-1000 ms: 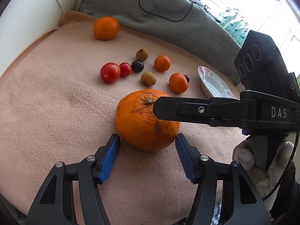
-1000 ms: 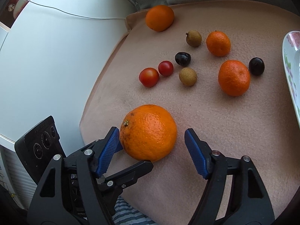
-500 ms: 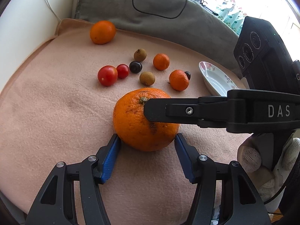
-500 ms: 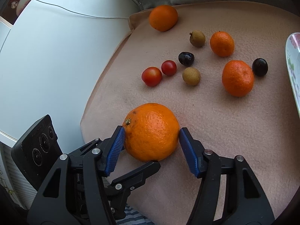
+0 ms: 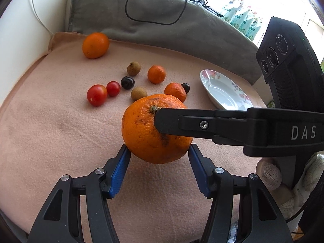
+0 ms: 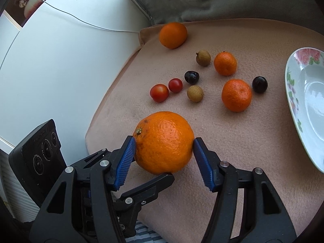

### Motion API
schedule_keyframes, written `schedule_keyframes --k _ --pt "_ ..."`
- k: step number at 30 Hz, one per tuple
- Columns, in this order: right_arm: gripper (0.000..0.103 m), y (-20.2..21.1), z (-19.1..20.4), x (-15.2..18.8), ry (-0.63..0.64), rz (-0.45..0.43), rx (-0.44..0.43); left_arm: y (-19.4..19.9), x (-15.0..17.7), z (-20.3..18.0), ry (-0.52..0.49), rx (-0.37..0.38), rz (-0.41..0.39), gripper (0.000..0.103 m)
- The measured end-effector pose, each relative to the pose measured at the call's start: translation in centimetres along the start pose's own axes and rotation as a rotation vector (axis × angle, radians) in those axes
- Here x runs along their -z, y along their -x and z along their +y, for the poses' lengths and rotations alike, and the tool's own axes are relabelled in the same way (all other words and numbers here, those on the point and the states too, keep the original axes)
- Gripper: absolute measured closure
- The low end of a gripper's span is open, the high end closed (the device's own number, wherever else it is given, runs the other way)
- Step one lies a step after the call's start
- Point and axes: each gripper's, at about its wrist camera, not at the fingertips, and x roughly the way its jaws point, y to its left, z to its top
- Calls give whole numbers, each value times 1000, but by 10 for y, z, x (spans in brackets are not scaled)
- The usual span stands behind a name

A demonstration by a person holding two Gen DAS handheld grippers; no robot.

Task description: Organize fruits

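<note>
A large orange [image 5: 149,129] [image 6: 164,141] is held a little above the pink blanket [image 5: 50,131]. My right gripper [image 6: 163,154] is shut on the large orange, both blue pads pressed against its sides. My left gripper [image 5: 159,162] is open, its blue fingertips [image 5: 121,162] just below and on either side of the orange. A white flowered plate [image 5: 224,91] [image 6: 307,101] lies empty at the right. Small fruits lie further back: two tomatoes [image 6: 159,92], two tangerines [image 6: 236,95], dark plums [image 6: 259,84], brown longans [image 6: 194,93] and another orange [image 6: 173,34].
A grey cushion [image 5: 162,26] with a black cable runs along the back of the blanket. A white surface [image 6: 60,70] borders the blanket on the left. The right gripper's black body [image 5: 263,129] crosses the left wrist view in front of the orange.
My right gripper has closed on the large orange and lifted it slightly off the blanket. Both views have drawn back, showing more of the plate and cushion.
</note>
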Motion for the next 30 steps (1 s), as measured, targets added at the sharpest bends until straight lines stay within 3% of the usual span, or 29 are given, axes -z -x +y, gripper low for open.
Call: schedule_keyframes --k 19,30 --pt "41 95 -64 12 -106 -144 118 -38 -30 -93 -153 135 18 44" --pt "41 116 -109 11 -210 -191 109 -62 -43 -124 -201 163 51 44"
